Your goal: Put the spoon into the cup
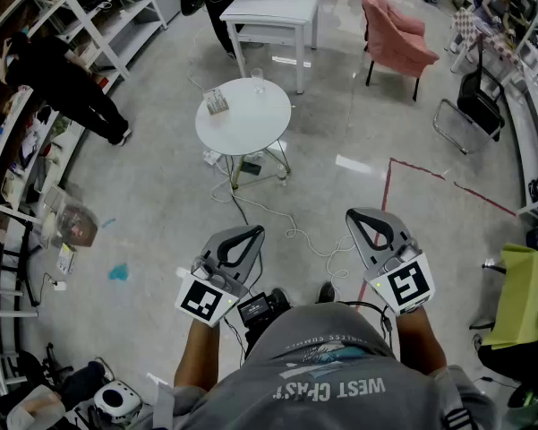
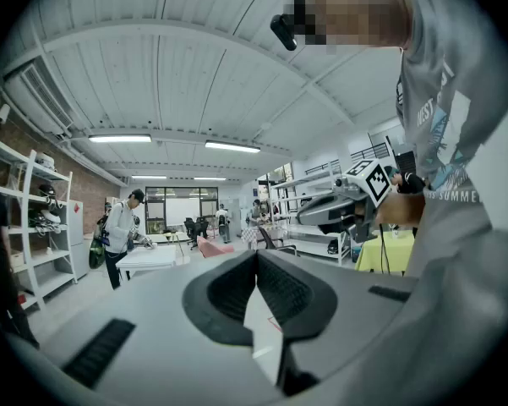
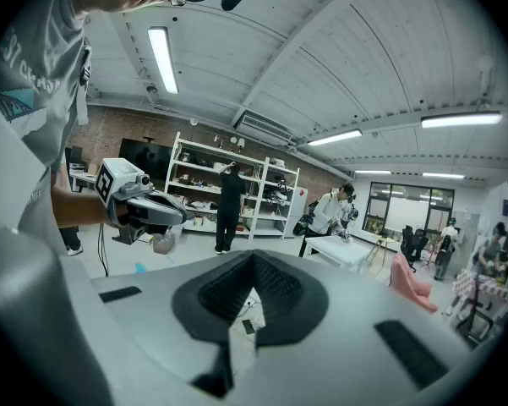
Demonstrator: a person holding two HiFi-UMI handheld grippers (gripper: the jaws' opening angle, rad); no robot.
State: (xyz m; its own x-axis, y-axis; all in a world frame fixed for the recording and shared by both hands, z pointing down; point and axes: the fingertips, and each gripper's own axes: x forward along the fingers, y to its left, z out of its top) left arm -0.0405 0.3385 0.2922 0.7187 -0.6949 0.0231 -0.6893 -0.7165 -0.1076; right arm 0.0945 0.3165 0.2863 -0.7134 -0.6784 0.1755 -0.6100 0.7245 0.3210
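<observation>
- While the person in the grey printed T-shirt (image 1: 331, 379) stands on the pale floor, both tools are held out in front of the body, side by side and well apart from the round white table (image 1: 242, 137) ahead.
- The left gripper (image 1: 256, 232), grey with black ribbed pads, has its jaws pressed together at the tips and grips nothing. Its own view shows only floor through the loop behind the tips.
- The right gripper (image 1: 353, 214), of the same make, is likewise closed tip to tip and empty, and is tipped slightly downward.
- The clear glass cup (image 1: 257, 75) stands upright at the far edge of the round table, far from either gripper.
- A small open holder (image 1: 217, 102) sits near the table's left edge, apart from the cup. It has things standing in it, but they are too small to tell whether the spoon is among them.
- Loose white cables (image 1: 291, 236) trail across the floor from under the round table toward the person.
- Beyond the round table stands a rectangular white table (image 1: 273, 12), with a pink upholstered armchair (image 1: 396, 38) to its right.
- At the left, a person in dark clothes (image 1: 67, 83) bends toward white open shelving (image 1: 116, 16).
- A red tape line (image 1: 387, 186) runs along the floor on the right, and a yellow-green cloth (image 1: 524, 298) hangs at the right edge.
</observation>
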